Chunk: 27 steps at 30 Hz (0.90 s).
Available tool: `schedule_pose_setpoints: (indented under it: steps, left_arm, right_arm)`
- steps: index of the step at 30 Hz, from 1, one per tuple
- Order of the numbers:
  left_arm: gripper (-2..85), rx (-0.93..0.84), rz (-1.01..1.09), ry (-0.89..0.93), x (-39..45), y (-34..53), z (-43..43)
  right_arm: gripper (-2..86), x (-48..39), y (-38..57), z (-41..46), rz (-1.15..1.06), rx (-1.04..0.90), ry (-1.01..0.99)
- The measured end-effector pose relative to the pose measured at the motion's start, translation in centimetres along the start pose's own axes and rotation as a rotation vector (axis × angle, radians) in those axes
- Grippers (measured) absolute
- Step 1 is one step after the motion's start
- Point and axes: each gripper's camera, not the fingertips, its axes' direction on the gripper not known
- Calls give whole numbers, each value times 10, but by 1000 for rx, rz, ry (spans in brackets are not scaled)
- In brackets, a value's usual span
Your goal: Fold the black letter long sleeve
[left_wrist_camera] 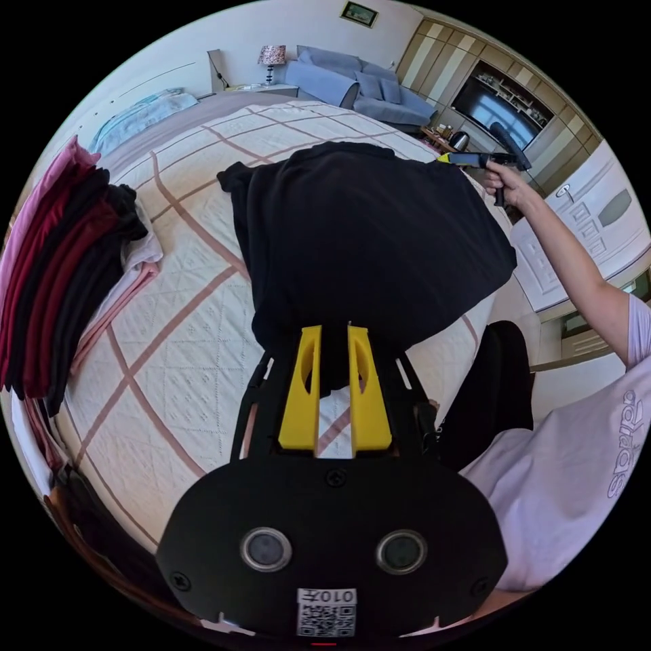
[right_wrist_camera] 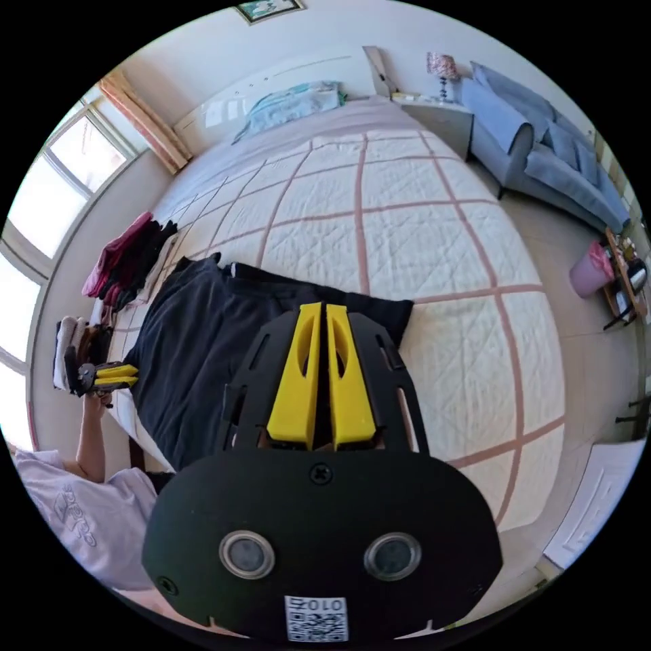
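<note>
Left gripper view: camera rides just behind the left gripper (left_wrist_camera: 336, 332), close above the bed (left_wrist_camera: 183, 298), facing across the quilt toward the sofa (left_wrist_camera: 359, 85) and far wall. The right gripper (left_wrist_camera: 451, 159) shows at upper right.

Right gripper view: camera behind the right gripper (right_wrist_camera: 323, 310), higher up, looking down the bed (right_wrist_camera: 407, 244) toward the headboard end. The left gripper (right_wrist_camera: 115, 375) shows at far left.

Shared: the bed, the black shirt (left_wrist_camera: 366, 244) (right_wrist_camera: 196, 339), the clothes pile (left_wrist_camera: 61, 271) (right_wrist_camera: 129, 261), the sofa (right_wrist_camera: 542, 142).
</note>
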Motion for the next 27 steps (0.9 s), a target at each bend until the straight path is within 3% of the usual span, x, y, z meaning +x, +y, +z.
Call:
schedule_pose_setpoints:
  steps: [4,7,11,15,18,22,23,27]
  left_arm:
    - [60,0,3,-33,4,-1,4]
    - [64,-13,33,-71,9,-5,-2]
    - [67,89,35,-118,15,10,-24]
    - [64,225,176,-119,51,25,-45]
    - [63,266,281,-72,79,24,-38]
    - [63,251,360,-98,102,14,-9]
    - [63,170,352,-123,102,7,11]
    - [61,168,249,-14,76,12,17]
  right_arm:
    - [42,38,20,14,99,-79,-9]
    - [77,33,58,-31,87,123,-10]
    - [125,23,130,-70,69,220,124]
    - [145,34,231,-82,174,256,-55]
    - [154,38,291,-69,252,251,-67]
    - [146,54,336,-33,387,224,-173]
    - [140,55,339,-29,402,231,-185]
    - [60,57,341,-11,369,211,-214]
